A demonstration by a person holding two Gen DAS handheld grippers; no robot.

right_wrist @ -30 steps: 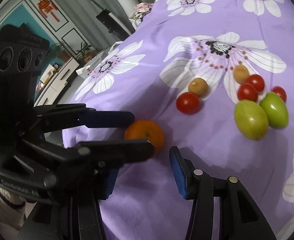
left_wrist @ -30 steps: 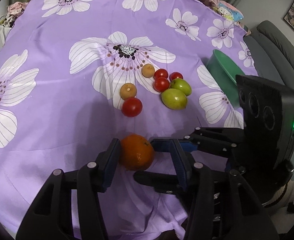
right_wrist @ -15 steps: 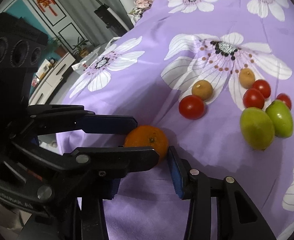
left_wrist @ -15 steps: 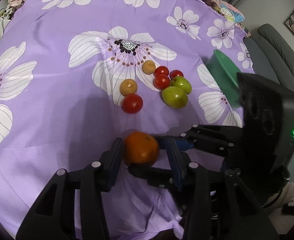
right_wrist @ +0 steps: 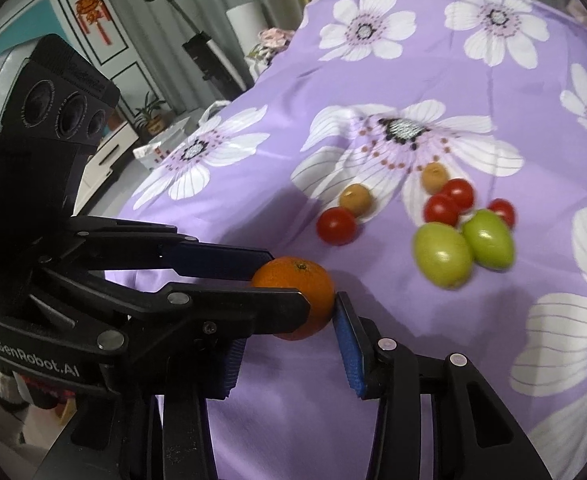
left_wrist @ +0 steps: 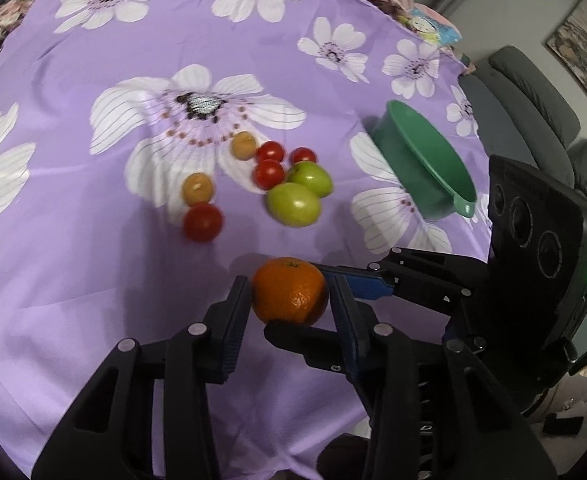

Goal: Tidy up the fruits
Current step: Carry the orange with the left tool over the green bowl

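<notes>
1. The left tongs [left_wrist: 289, 300] have just been closing. A second ago their pads stood apart on either side of the mandarin [left_wrist: 289, 294]; now both pads press its flanks and pinch it.
2. The mandarin sits at the near edge of the flowered purple cloth [left_wrist: 73, 260], caught where the two pairs of tongs cross. It looks a little higher against the cloth than before, but I cannot tell whether it is fully clear of the fabric.
3. The right tongs [right_wrist: 289, 328] have also just been closing. One finger now lies under the mandarin and the blue pad [right_wrist: 343, 320] touches its far side, so they pinch the same fruit.
4. Beyond it, the loose fruit has not moved:
   - a tan fruit [left_wrist: 198, 189] touches a cherry tomato [left_wrist: 202, 222];
   - then come a second tan fruit [left_wrist: 244, 145] and three small tomatoes [left_wrist: 269, 173];
   - two green fruits [left_wrist: 293, 204] lie side by side.
5. Furthest right, the green bowl [left_wrist: 421, 176] lies tipped on the cloth, empty as far as its inside shows.
6. My reading is that the grasp is done and sorting has barely begun. The mandarin probably goes rightward to the bowl next, and the double grip may make letting go awkward.
</notes>
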